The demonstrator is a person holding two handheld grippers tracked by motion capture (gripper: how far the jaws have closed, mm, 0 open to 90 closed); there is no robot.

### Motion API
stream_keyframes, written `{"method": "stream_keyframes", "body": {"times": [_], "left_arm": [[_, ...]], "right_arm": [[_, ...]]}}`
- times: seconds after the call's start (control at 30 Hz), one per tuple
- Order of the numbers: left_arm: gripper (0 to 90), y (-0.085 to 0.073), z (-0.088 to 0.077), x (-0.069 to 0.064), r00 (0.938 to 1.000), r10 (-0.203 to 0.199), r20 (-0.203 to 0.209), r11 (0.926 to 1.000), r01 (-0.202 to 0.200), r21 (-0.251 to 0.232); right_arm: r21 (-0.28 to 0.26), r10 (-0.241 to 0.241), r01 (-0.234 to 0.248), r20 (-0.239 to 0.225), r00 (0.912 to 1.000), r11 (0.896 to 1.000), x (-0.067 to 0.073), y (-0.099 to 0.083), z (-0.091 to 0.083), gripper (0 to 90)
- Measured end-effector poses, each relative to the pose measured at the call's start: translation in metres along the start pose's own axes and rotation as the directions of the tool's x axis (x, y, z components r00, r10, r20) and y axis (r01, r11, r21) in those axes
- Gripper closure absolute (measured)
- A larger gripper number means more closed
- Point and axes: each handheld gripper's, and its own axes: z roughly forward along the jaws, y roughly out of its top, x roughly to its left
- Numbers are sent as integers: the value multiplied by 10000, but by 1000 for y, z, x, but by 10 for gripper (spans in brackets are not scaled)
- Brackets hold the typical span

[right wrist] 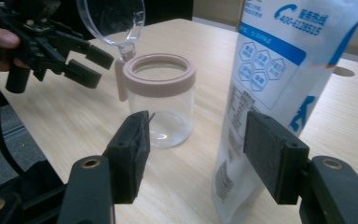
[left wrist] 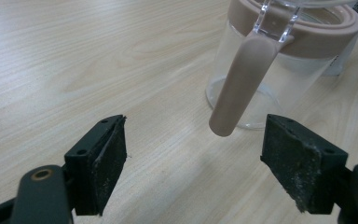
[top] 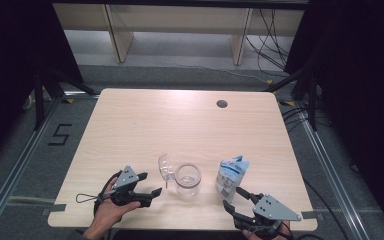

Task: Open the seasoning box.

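Note:
A clear jar (top: 188, 179) (left wrist: 279, 70) (right wrist: 161, 102) with a pink rim stands near the table's front edge. Its clear hinged lid (top: 166, 166) (right wrist: 114, 21) is swung up to the left, and a pink latch strap (left wrist: 242, 88) hangs down the side. A white and blue pouch (top: 231, 176) (right wrist: 270, 93) stands upright to the right of the jar. My left gripper (top: 152, 196) (left wrist: 193, 163) (right wrist: 91, 63) is open just left of the jar, holding nothing. My right gripper (top: 232, 197) (right wrist: 196, 158) is open right in front of the pouch, its pads off it.
The wooden table (top: 145, 125) has a round cable hole (top: 222, 104) at the back right. A cable loop (top: 82, 198) trails left of my left hand. Grey floor with a "5" mark (top: 60, 134) and metal rails surrounds the table.

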Motion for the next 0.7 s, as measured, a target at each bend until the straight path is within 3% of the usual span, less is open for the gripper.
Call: {"method": "stream_keyframes", "body": {"times": [0.3, 0.37, 0.47, 0.67, 0.7], "left_arm": [[216, 0, 0, 0, 10000, -8, 1, 10000, 8, -10], [215, 0, 0, 0, 10000, 2, 11, 10000, -2, -29], [215, 0, 0, 0, 10000, -28, -1, 10000, 28, -27], [215, 0, 0, 0, 10000, 17, -12, 10000, -17, 19], [216, 0, 1, 0, 10000, 4, 68, 10000, -4, -40]], "right_arm": [[192, -98, 93, 280, 9996, 9998, -4, -1, -1, 414], [232, 329, -338, 397, 9987, 9992, -2, -1, -2, 411], [211, 147, -158, 539, 9984, 9997, -8, -1, -2, 389], [292, 629, -666, 1120, 9917, 9974, -10, -2, 0, 323], [223, 210, -237, 1132, 9934, 9995, -14, -2, 1, 320]]}}
